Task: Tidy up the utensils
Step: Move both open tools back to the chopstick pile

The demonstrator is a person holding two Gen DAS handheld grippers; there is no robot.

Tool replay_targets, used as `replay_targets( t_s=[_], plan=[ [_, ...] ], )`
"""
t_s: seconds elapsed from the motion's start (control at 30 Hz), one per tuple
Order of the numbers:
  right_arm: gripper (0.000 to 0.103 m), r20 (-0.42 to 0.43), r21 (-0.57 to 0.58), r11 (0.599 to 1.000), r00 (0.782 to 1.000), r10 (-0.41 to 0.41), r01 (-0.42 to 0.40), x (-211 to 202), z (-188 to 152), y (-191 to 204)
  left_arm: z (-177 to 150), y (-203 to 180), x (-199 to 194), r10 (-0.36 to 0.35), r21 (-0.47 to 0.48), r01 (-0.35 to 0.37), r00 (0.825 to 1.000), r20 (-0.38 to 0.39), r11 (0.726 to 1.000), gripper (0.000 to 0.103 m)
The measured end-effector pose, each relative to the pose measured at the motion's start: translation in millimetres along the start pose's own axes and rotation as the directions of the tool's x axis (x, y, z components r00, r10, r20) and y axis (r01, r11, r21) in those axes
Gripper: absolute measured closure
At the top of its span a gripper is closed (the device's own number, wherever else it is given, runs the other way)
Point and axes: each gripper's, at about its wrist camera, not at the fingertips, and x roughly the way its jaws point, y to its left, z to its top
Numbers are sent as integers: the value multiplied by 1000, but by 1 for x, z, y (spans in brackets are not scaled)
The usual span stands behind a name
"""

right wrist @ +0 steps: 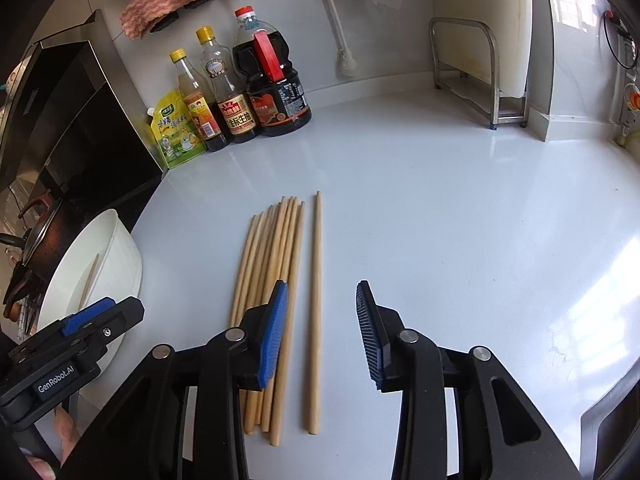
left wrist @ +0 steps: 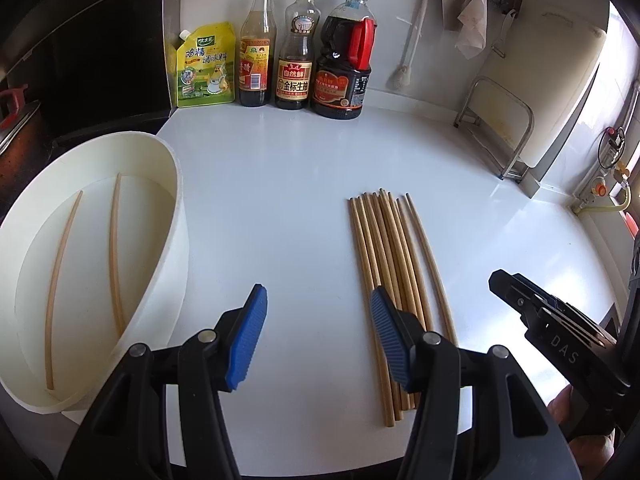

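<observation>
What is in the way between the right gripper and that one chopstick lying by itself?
Nothing visible. The right gripper is open, with the lone chopstick lying on bare counter between its fingers. The chopstick bundle lies just beside it, apart from it, and the white tub is farther off to that side.
</observation>
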Motion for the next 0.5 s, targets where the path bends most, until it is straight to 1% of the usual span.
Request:
replay_targets(
  t_s=[0.17, 0.33, 0.43, 0.5],
  plan=[
    [66, -37, -11, 999, 998, -41, 41, 14, -6, -9, -5, -4, 16, 15, -8, -15, 999, -37, 1000, 49],
    [64, -66, -23, 999, 997, -43, 41, 26, -9, -11, -7, -7, 26, 18, -8, -19, 999, -48, 1000, 39],
    [60, -78, -46, 998, 996, -50, 46, 32, -8, -8, -8, -8, 32, 30, -5, -30, 998, -57, 1000, 37],
    [60, -81, -63, 997, 995, -52, 47, 36, -7, -4, -9, -6, 34, 33, -13, -34, 997, -63, 999, 36]
  ],
)
